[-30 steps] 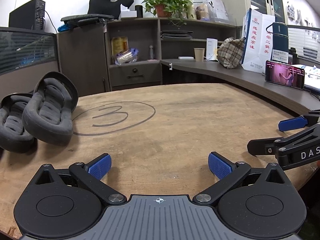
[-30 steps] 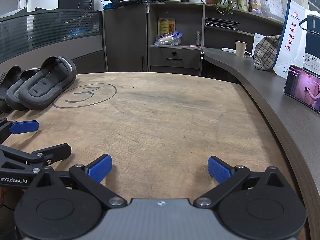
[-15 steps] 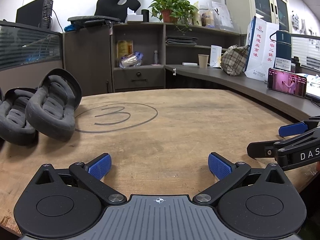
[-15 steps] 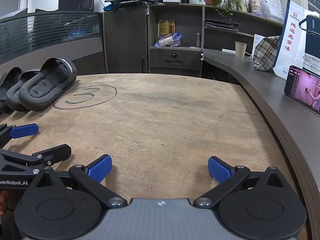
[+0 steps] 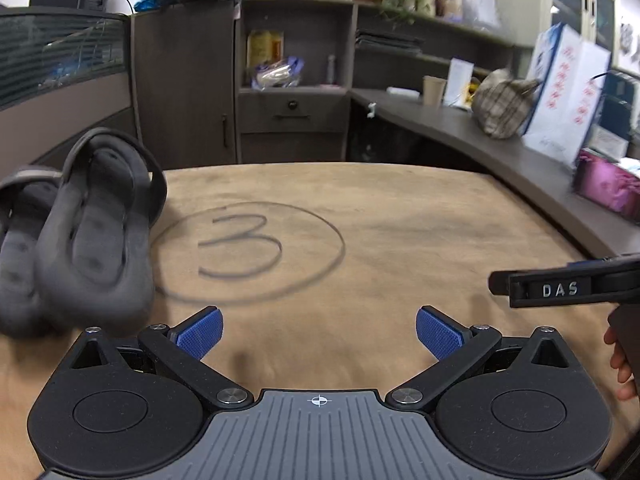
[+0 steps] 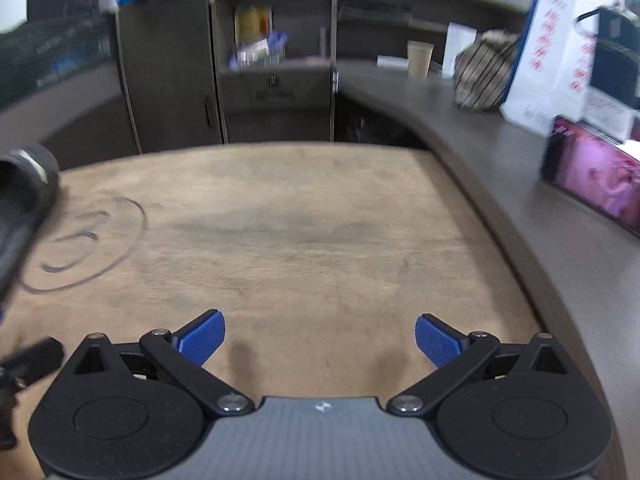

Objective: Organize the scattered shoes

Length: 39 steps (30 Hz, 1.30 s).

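Two dark grey slippers lie side by side at the left of the round wooden table (image 5: 400,216). The nearer slipper (image 5: 96,236) leans over the second slipper (image 5: 20,240), beside a drawn circle marked 3 (image 5: 244,252). My left gripper (image 5: 319,334) is open and empty, just right of the slippers' near ends. My right gripper (image 6: 319,338) is open and empty over the table's middle; one slipper (image 6: 24,196) shows at its far left. The right gripper also shows in the left wrist view (image 5: 560,288).
A curved dark desk (image 6: 520,168) borders the table on the right, holding a phone with a pink screen (image 6: 596,176), a plaid bag (image 6: 484,76) and a paper cup (image 6: 419,58). A dark cabinet (image 5: 292,92) stands behind the table.
Both grippers have moved forward over the table, toward the circle and the slippers. The slippers have not moved. Both stay open.
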Tool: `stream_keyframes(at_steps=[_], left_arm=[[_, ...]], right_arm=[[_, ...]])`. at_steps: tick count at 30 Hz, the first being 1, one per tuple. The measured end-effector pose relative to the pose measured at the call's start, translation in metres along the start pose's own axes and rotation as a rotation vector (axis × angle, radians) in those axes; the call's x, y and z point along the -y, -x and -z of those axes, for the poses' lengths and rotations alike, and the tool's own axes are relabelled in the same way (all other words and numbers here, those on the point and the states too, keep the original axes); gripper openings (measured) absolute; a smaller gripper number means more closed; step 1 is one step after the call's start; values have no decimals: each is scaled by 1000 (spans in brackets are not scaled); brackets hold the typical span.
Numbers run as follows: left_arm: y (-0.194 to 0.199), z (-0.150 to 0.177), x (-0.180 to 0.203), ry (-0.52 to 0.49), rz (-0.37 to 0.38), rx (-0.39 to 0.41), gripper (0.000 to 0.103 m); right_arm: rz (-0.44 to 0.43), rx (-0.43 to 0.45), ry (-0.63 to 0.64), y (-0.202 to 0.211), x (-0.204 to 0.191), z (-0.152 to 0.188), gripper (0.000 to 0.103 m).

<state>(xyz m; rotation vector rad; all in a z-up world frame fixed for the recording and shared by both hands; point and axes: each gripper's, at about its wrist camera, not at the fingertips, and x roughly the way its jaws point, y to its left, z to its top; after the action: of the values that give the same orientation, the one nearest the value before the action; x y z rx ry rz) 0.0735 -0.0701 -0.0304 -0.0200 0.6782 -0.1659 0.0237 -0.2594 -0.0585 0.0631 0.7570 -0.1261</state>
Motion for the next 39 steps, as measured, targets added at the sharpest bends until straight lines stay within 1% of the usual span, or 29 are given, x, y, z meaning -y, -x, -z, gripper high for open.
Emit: stream_keyframes(at_steps=[1,4,6,7,11,15,18,23,25,30,32,39], left_arm=[[-6,-7,-1,8,-12,-18,103],[-22,-25,-3,34,-49,-60,103],[-29,-16,-2,43,-93,-34,103],[-33,-16,0,38,-108,-34,103],[-42,-18,6,-2,-125,-33,103],[-42,-17,6,-1,-125,-29,103],[-41,-22,7,2,-122,-33,103],[-39,-26,7,11,-115,-38,103],[-39,-22,6,11,-115,-36,103],[-37,-26,7,14,-114,-38,103],[-39,-30,7,14,-114,-40,103],[-44,-32,7,10,-117,-36,103]], right_arm=[[5,4,-13,-12,1,-5,103],[-8,45,-11,-23,2,-6,103],[-17,49,-9,-24,2,-5,103],[-18,49,-9,-25,2,-5,103],[-20,49,-13,-25,3,-5,103],[-22,52,-15,-23,2,-3,103],[-44,35,-40,-34,4,-18,103],[-42,39,-38,-41,3,-28,103],[-41,39,-37,-42,4,-30,103],[-42,38,-37,-52,4,-46,103],[-35,43,-30,-42,3,-30,103],[-33,42,-29,-47,2,-36,103]])
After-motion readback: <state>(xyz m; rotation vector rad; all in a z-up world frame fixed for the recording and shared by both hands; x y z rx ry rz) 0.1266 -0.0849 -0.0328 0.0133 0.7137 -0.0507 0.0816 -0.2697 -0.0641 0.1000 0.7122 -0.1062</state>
